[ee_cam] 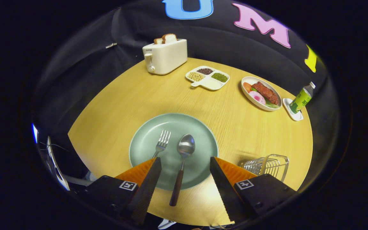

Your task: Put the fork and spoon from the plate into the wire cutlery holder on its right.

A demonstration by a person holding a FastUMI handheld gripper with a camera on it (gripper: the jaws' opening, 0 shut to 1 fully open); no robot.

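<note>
Jaws stand spread wide and hold nothing; the gripper [185, 163] hangs over the near edge of a round wooden table [113, 105]. Each finger carries a small square black-and-white marker, a pattern and not writing.

Between the fingers lies the spoon [184, 159], its bowl on a pale green plate [200, 134] and its dark handle running back over the plate's near rim toward the gripper. Just left of it the fork [163, 142] lies on the same plate, tines pointing away, its handle hidden behind the left finger. The two pieces lie close but apart.

To the right of the plate, just beyond the right finger, sits the wire cutlery holder [272, 164] on the table.

Farther off, a white oval dish [260, 93] holds red, pink and green food. Right of it a green bottle [302, 99] stands on a small white saucer [294, 110]; its label is too small to read. A white divided tray [208, 77] holds beans or grains in three compartments. Farthest, a white toaster [164, 56] holds two slices of bread [165, 38]; the small mark on its end cannot be read.
</note>
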